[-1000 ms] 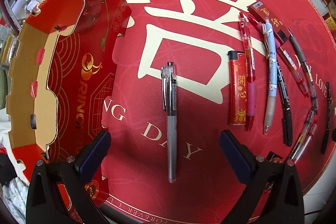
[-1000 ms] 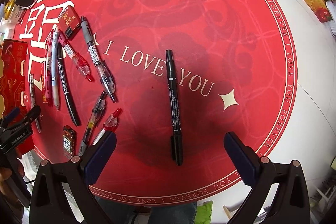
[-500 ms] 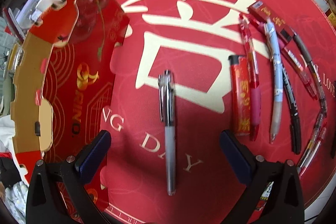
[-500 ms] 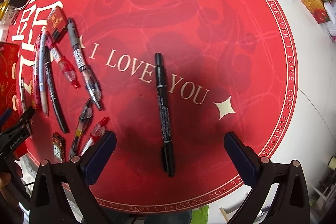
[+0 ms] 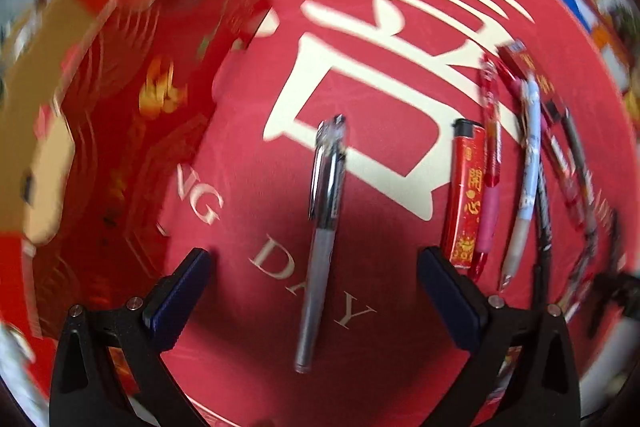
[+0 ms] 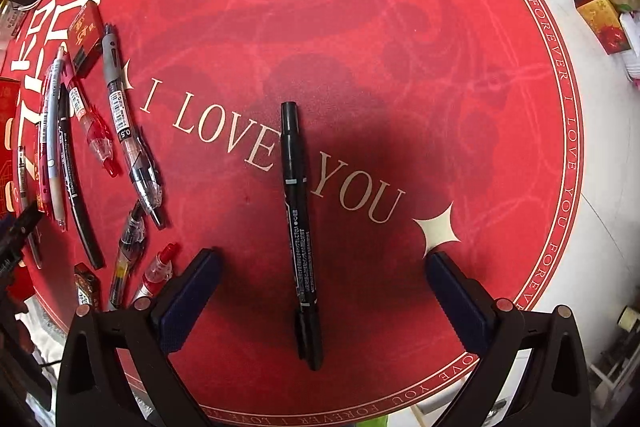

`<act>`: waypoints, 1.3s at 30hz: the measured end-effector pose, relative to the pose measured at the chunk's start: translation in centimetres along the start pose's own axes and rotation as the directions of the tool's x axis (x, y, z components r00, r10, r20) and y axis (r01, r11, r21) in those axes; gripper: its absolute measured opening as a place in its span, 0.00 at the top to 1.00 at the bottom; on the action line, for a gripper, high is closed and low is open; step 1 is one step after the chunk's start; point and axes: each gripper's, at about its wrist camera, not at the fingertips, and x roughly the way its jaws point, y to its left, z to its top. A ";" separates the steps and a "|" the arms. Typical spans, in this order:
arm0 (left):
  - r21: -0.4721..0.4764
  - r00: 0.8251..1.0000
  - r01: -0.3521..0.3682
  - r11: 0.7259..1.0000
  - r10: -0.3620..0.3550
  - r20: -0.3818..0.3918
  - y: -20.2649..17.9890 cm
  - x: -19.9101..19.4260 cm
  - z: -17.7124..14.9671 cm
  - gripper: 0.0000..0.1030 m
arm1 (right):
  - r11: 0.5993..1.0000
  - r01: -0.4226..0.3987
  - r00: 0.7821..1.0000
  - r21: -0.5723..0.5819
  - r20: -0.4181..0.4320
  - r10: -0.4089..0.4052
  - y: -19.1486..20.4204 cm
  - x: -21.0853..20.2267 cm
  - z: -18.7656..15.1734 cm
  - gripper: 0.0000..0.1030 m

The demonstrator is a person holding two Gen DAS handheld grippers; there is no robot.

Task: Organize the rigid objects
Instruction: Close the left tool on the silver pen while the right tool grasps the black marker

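Note:
In the left wrist view a grey capped pen lies on the red round mat, lengthwise between the fingers of my open left gripper. To its right lie a red lighter and a row of several pens. In the right wrist view a black marker lies between the fingers of my open right gripper, just above the mat. Both grippers are empty.
A red and gold cardboard box stands open at the left of the mat. More pens, a small red box and a small dark lighter lie left of the marker. Boxes and bags sit off the mat's far right.
Both grippers have come down closer to the mat. The grey pen and the black marker now sit deeper between the fingers. The left view is blurred by motion.

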 end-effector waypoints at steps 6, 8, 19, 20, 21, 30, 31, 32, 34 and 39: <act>0.046 1.000 0.000 0.999 -0.001 0.030 -0.5 -0.1 -0.2 0.00 | 1.000 0.004 1.000 0.002 0.009 -0.004 0.8 0.0 -1.3 0.00; 0.059 0.999 -0.008 0.998 0.005 0.043 -0.7 -0.9 0.3 0.00 | 1.000 0.005 1.000 -0.005 -0.008 -0.005 0.9 -0.1 -1.2 0.00; 0.152 0.996 0.013 0.988 -0.026 0.088 -3.2 -1.9 -0.1 0.00 | 0.998 0.015 1.000 -0.054 0.018 -0.014 0.8 -0.8 -0.5 0.00; 0.153 0.996 0.012 0.988 -0.026 0.089 -2.9 -2.0 -0.1 0.00 | 0.998 0.018 1.000 -0.058 0.019 -0.017 1.0 -0.9 -0.5 0.01; 0.152 0.996 0.012 0.988 -0.026 0.086 -3.0 -2.1 -0.2 0.00 | 0.998 0.020 1.000 -0.062 0.024 -0.018 1.4 -1.1 -0.7 0.03; 0.209 0.997 0.027 0.978 -0.042 0.069 -3.6 -3.4 0.7 0.22 | 0.985 0.035 0.999 -0.169 0.036 -0.029 4.5 -2.9 -2.1 0.91; 0.223 0.997 0.030 0.974 -0.046 0.069 -3.9 -3.6 0.7 0.31 | 0.984 0.037 0.999 -0.173 0.027 -0.032 4.9 -3.0 -2.2 0.91; 0.235 0.996 0.033 0.971 -0.051 0.070 -4.1 -3.8 0.6 0.37 | 0.984 0.038 0.999 -0.172 0.030 -0.033 5.2 -3.2 -2.3 0.91; 0.256 0.996 0.036 0.966 -0.054 0.066 -4.4 -4.3 0.7 0.80 | 0.987 0.024 0.999 -0.158 0.047 -0.017 5.5 -4.2 -2.7 0.91; 0.220 0.997 0.070 0.973 -0.075 0.014 -4.2 -4.5 1.5 0.90 | 0.992 -0.032 0.997 -0.122 0.065 0.041 6.3 -6.8 -3.5 0.91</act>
